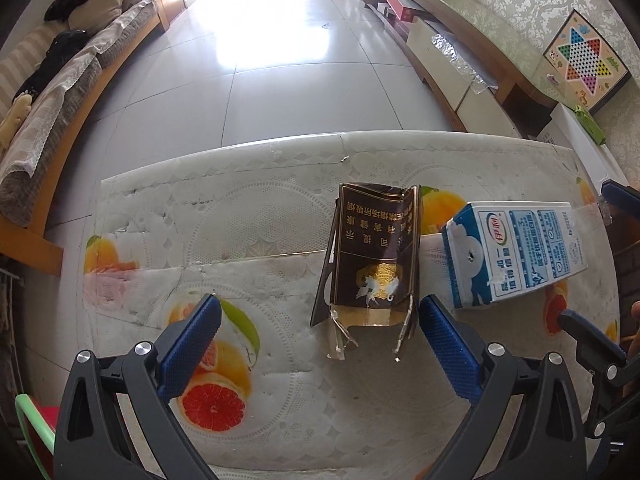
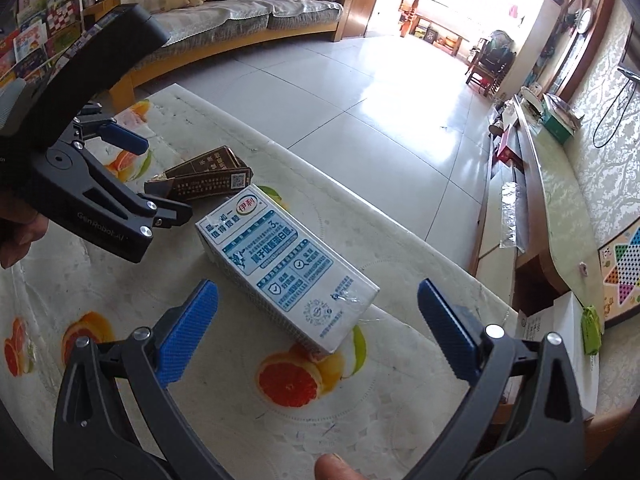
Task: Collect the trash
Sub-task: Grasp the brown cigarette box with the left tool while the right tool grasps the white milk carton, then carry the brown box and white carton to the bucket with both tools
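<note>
Low table (image 1: 260, 208) w/ a white lace-pattern cover printed w/ fruit; 2 pieces of trash lie on it. A torn brown cigarette pack (image 1: 372, 260) lies flattened, ripped end toward the left gripper (image 1: 320, 340). That gripper's fingers are spread wide, holding nothing; the pack's torn end sits just ahead of them, nearer the right-hand blue pad (image 1: 448, 352), not touching as far as I can tell. Just right of the pack, a blue-and-white milk carton (image 1: 516, 252) lies on its side. In the right wrist view the carton (image 2: 284, 268) lies diagonally, near end between the tips of the right gripper (image 2: 320, 332), fingers also released, gripping nothing. Cigarette pack (image 2: 204, 180) beyond the carton, left gripper (image 2: 132, 176) beside it. A fingertip (image 2: 336, 466) shows at bottom edge. Sofa (image 2: 240, 20) and tiled floor (image 1: 280, 60) behind.
</note>
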Demonstrator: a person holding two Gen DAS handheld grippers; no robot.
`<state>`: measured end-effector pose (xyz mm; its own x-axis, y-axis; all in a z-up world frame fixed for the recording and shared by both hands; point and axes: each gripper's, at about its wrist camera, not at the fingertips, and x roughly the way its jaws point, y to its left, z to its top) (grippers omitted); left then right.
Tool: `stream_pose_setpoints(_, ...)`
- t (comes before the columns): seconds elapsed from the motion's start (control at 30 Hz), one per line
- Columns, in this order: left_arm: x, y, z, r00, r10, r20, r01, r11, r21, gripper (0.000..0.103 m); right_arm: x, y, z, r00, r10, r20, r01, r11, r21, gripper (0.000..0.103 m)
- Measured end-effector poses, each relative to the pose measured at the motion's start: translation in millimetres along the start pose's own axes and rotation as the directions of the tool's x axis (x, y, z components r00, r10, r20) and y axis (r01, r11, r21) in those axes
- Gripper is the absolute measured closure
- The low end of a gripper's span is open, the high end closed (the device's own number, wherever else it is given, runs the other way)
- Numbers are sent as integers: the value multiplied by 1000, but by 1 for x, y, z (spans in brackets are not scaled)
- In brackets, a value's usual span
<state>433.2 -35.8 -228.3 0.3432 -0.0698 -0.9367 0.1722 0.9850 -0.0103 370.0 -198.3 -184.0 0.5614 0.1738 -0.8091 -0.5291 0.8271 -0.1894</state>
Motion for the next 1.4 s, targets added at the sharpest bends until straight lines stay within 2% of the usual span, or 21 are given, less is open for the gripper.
stream_pose_setpoints(0.2,7,2,9,1000,-22,14,22,1000,22,10,23,0,6,998,46,-37,-48,996,-81,5)
stream_pose_setpoints(0.4,6,-6,13,999,-11,37,8,997,77,21,41,6,12,995,65,-80,-75,989,-129,5)
stream_pose_setpoints(0.5,2,-5,12,999,-14,46,11,996,86,34,46,10,11,991,75,-108,-89,988,-128,6)
stream_pose_setpoints(0.6,-2,-7,11,998,-24,50,18,994,111,54,48,11,11,988,89,-126,-100,991,-88,21)
stream_pose_setpoints(0.77,-5,-6,6,998,-36,55,29,994,109,63,37,12,8,989,83,-122,-85,996,-7,43)
stream_pose_setpoints(0.8,-6,-6,5,998,-38,58,32,994,109,67,34,13,7,989,82,-120,-81,997,11,44)
stream_pose_setpoints(0.83,-7,-6,3,997,-37,61,30,993,111,79,31,13,5,989,83,-119,-80,996,30,45)
stream_pose_setpoints(0.87,-8,-5,1,997,-45,60,38,993,109,85,28,12,3,990,83,-116,-78,996,49,46)
stream_pose_setpoints(0.9,-9,-4,-2,997,-52,60,46,993,109,87,26,11,1,990,84,-112,-77,995,66,46)
stream_pose_setpoints(0.93,-11,-4,-5,997,-52,65,45,993,113,93,23,12,-1,991,81,-109,-72,994,83,46)
stream_pose_setpoints(1.2,-31,-2,-26,986,-121,112,112,990,86,96,-4,11,-15,995,68,-79,-51,979,200,48)
stream_pose_setpoints(1.4,-63,-5,-42,974,-151,169,136,986,95,97,-38,20,-20,999,40,-19,-34,973,227,48)
